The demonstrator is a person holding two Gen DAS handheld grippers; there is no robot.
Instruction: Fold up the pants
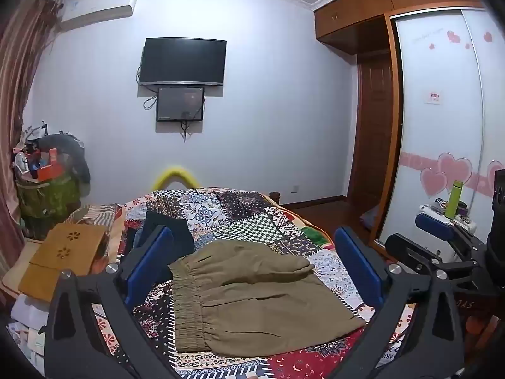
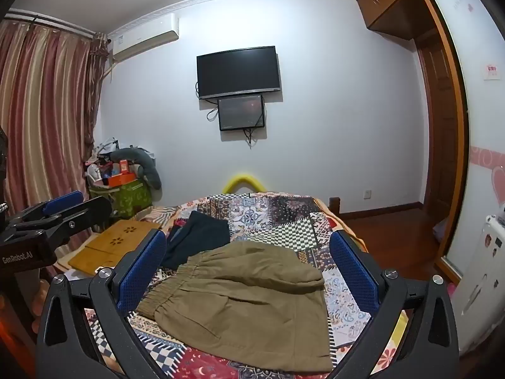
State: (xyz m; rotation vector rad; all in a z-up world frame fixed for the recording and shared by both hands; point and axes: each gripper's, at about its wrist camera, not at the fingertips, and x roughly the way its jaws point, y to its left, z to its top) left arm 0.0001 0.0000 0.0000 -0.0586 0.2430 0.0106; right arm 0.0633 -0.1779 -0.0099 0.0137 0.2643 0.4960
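Above the near edge of the bed, the left gripper (image 1: 252,265) hung with its blue-padded jaws spread as wide as they go, nothing between the pads, pointing slightly downward. Beside it the right gripper (image 2: 249,268) stood the same way, jaws fully apart and empty; its blue pad also showed at the right edge of the left wrist view (image 1: 435,227).

Just beyond both grippers lay the olive-brown pants (image 1: 252,297), folded into a compact block on the patchwork bedspread (image 1: 252,214), near the bed's front edge and touching neither gripper. Their elastic waistband (image 1: 186,303) ran along the left side of the block, gathered and facing the left edge of the bed.

Behind the pants, toward the bed's left side, sat a dark navy garment (image 2: 202,237), its near edge just beside or slightly under the pants. A wooden lap tray (image 2: 110,246) with flower cut-outs rested at the left edge of the bed. On the far wall hung a television (image 2: 238,71) with a smaller screen (image 2: 241,112) under it.
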